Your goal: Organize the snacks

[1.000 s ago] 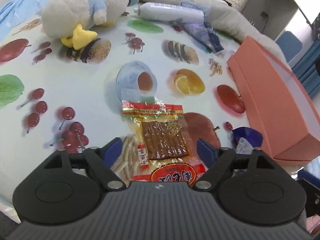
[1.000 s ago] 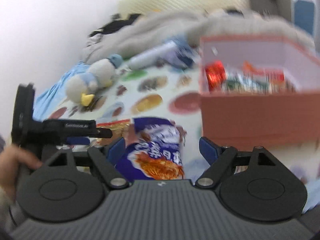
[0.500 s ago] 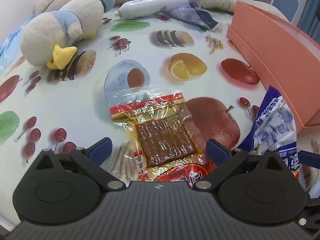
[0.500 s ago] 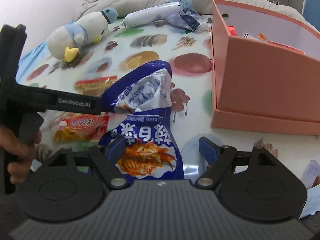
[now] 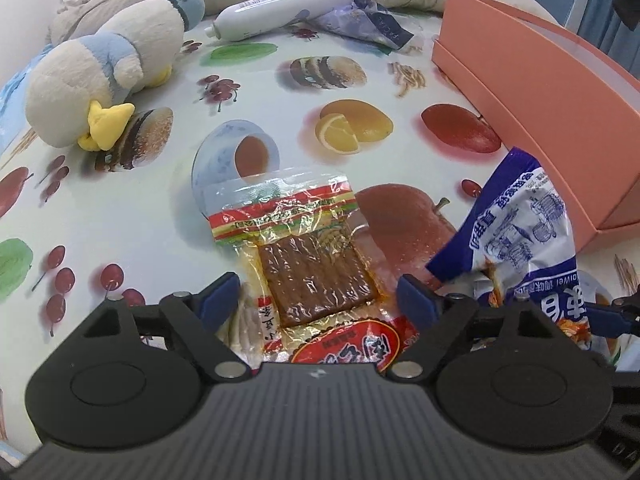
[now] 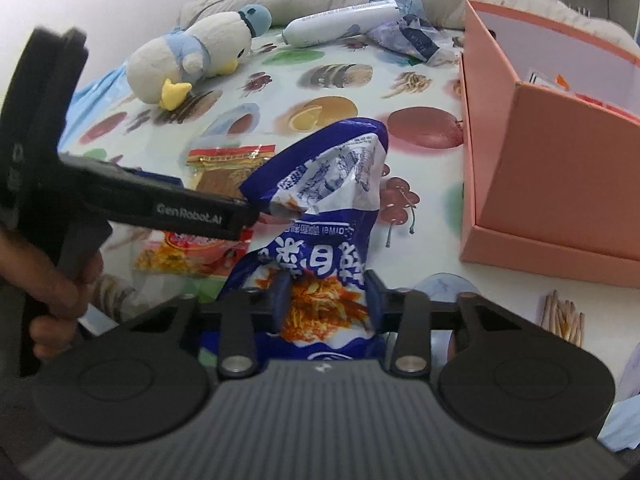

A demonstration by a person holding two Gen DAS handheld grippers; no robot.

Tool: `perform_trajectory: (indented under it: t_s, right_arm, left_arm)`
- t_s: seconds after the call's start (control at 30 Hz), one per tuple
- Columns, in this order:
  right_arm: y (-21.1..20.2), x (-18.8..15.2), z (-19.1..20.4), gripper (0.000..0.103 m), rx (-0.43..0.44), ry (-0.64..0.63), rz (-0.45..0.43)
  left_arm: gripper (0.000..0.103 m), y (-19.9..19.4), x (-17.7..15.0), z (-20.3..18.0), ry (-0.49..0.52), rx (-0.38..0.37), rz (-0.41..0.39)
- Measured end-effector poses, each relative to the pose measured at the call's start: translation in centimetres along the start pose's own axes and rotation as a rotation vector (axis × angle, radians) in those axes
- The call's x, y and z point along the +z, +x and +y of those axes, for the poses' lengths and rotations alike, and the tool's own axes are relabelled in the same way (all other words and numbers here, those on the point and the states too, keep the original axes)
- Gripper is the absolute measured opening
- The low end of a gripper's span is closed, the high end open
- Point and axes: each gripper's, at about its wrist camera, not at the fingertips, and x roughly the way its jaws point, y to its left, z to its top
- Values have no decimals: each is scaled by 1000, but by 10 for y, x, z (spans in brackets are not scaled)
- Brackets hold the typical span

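Note:
My right gripper (image 6: 325, 298) is shut on a blue and white snack bag (image 6: 332, 208), which stands up between its fingers; the bag also shows at the right of the left wrist view (image 5: 520, 236). My left gripper (image 5: 318, 302) is open, its fingers on either side of a clear red-and-yellow snack packet (image 5: 308, 264) lying flat on the fruit-print tablecloth (image 5: 120, 208). The packet also shows in the right wrist view (image 6: 224, 168), behind the left gripper's body (image 6: 168, 204). The pink box (image 6: 560, 160) stands to the right and holds several snacks.
A plush duck (image 5: 104, 76), a white tube (image 5: 280, 8) and a crumpled purple wrapper (image 5: 364, 24) lie at the back. Grey bedding lies behind them. The pink box (image 5: 540, 112) fills the right side. A person's hand (image 6: 52, 292) grips the left gripper handle.
My right gripper has shut on the blue snack bag, which was lying between its open fingers. The left gripper has stayed open over the red-and-yellow packet, moving in slightly.

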Motion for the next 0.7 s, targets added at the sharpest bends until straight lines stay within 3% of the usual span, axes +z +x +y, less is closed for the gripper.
perform_trajectory:
  t_s: [0.23, 0.47, 0.7]
  right_arm:
    - [-13, 0, -12, 28, -35, 45, -14]
    - [-24, -1, -25, 27, -62, 67, -18]
    - [-29, -1, -26, 27, -71, 100, -21]
  left_arm:
    - [68, -6, -3, -5, -2, -12, -21]
    - [65, -16, -8, -3, -79, -30, -41]
    - [56, -40, -14, -3, -87, -17, -46]
